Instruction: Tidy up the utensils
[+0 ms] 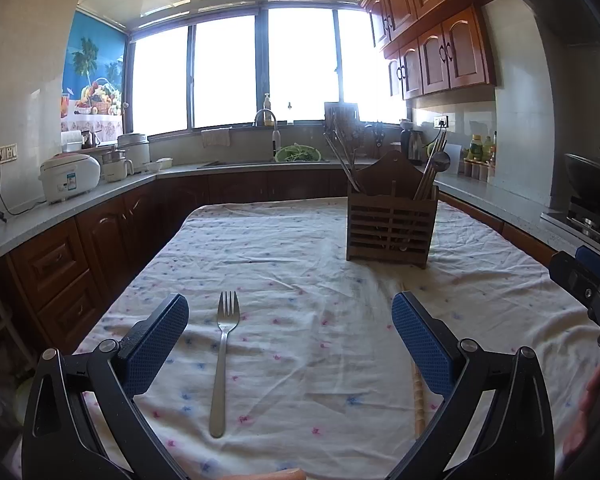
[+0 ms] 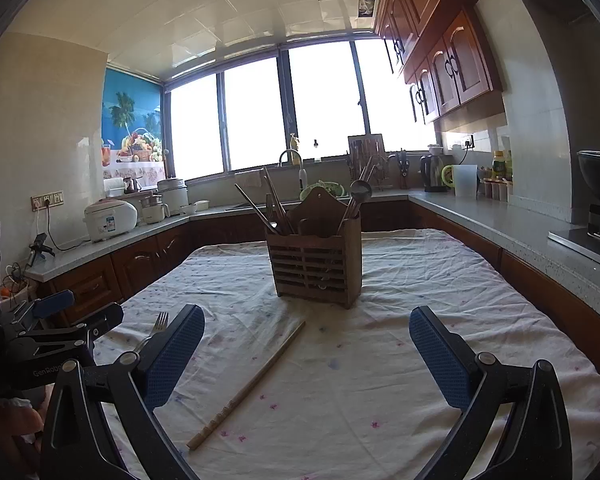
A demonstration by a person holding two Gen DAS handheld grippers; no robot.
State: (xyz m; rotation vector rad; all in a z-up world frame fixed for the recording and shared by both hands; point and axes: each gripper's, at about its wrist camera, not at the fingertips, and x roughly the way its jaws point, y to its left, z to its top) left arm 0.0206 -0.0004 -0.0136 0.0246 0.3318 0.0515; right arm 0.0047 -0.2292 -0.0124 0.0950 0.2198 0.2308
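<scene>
The fork (image 1: 222, 360) lies flat on the tabletop (image 1: 300, 248), tines pointing away toward the window. The chopstick (image 2: 252, 384) lies diagonally, far end toward the holder (image 2: 316, 264). Left hand-held gripper (image 1: 290, 344) and right hand-held gripper (image 2: 306, 356) are both wide apart, empty.

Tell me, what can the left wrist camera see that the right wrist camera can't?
Only the left wrist view shows the whole fork lying flat, handle and tines, between the open fingers of the left gripper.

Only the right wrist view shows the whole wooden chopstick lying slanted on the cloth, between the open fingers of the right gripper. The left view catches just a strip of it beside a blue pad.

Both show the wooden utensil holder standing upright on the flowered tablecloth, with utensils sticking out of it, and the bright kitchen windows behind.
</scene>
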